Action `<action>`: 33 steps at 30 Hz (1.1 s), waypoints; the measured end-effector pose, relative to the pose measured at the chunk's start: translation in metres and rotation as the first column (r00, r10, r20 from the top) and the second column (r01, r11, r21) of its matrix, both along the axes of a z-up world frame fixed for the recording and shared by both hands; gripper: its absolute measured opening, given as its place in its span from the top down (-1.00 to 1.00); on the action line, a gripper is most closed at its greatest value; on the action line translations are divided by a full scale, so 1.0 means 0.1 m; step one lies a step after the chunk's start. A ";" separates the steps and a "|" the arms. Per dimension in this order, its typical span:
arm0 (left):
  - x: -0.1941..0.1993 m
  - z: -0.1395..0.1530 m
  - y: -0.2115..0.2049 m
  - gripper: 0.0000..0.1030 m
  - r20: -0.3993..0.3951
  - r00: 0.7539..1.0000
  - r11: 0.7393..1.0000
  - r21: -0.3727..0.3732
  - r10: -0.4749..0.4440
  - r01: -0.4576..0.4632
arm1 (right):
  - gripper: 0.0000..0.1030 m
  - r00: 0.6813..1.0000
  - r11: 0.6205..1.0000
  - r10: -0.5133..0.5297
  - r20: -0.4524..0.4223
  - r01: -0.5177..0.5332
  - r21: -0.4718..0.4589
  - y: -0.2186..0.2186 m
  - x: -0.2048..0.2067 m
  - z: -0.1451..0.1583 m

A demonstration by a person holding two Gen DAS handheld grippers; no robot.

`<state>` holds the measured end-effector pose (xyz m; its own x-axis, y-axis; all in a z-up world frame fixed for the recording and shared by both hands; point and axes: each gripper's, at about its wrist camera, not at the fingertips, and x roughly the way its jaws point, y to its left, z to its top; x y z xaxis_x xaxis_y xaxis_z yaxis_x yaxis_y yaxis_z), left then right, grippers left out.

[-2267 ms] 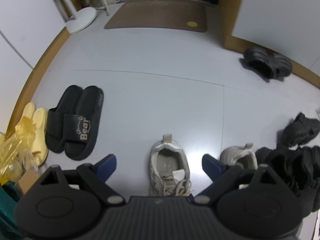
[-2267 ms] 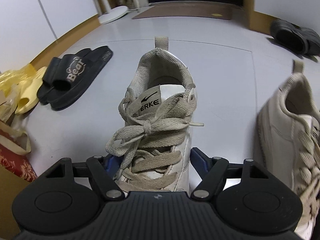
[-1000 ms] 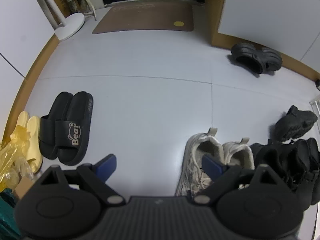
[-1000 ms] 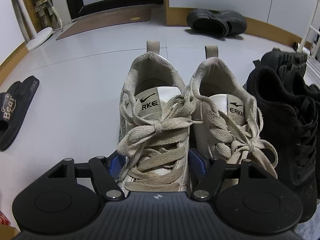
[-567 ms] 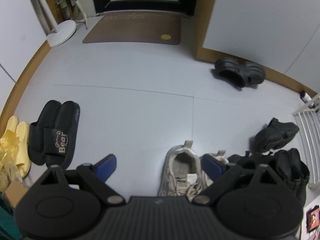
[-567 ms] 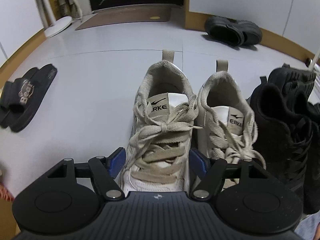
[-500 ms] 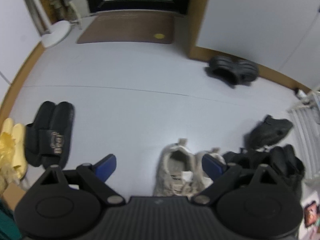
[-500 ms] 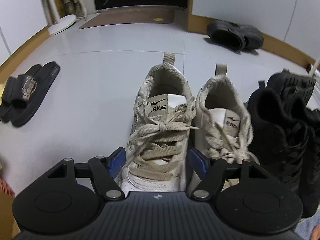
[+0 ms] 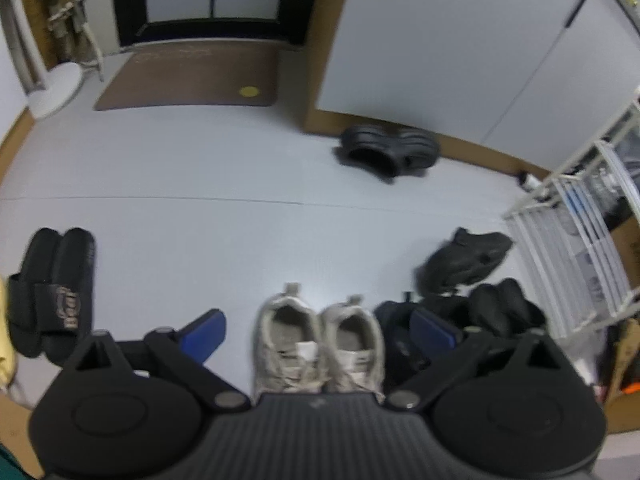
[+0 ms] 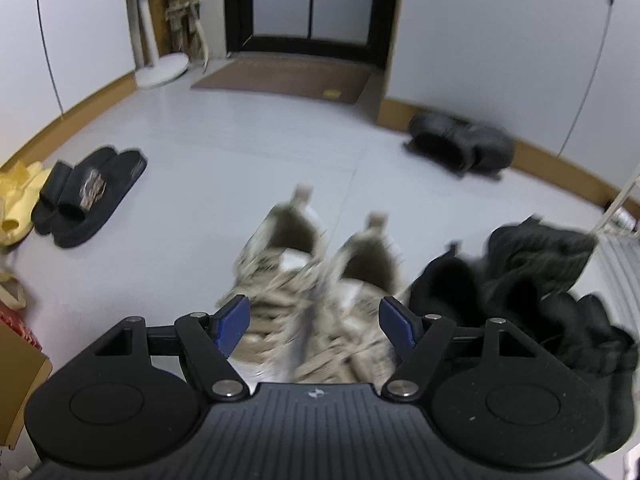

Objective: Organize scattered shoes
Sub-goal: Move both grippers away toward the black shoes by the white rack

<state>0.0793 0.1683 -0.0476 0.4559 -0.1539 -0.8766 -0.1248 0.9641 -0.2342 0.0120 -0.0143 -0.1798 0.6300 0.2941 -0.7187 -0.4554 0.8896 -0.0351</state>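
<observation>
The right gripper (image 10: 314, 322) is held with jaws apart, nothing pinched; the left gripper (image 9: 318, 330) has just been opened wider and is likewise empty. The beige sneakers (image 9: 318, 344) are set side by side on the floor (image 9: 240, 168), touching, just beside a cluster of black shoes (image 10: 520, 280). Black slides (image 10: 86, 196) lie nearer the left wall. Black clogs (image 9: 388, 152) lie against the far baseboard.

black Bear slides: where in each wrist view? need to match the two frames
Left wrist: black Bear slides at far left edge, mid-height, beside the left tool's finger.
Right wrist: black Bear slides at left, above mid-height, next to yellow slippers.
Shared landmark: brown doormat at the dark door.
</observation>
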 end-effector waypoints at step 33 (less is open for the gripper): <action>-0.23 0.46 -0.88 -0.99 0.144 0.989 0.998 -0.037 -0.036 0.042 | -0.68 0.952 0.946 -0.276 0.135 0.244 0.214 -2.24 0.95 2.22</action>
<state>0.0568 0.0799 -0.0019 0.5695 -0.2076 -0.7953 -0.0494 0.9572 -0.2852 0.1067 -0.2380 0.0424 0.8053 0.2273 -0.5476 -0.2101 0.9731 0.0949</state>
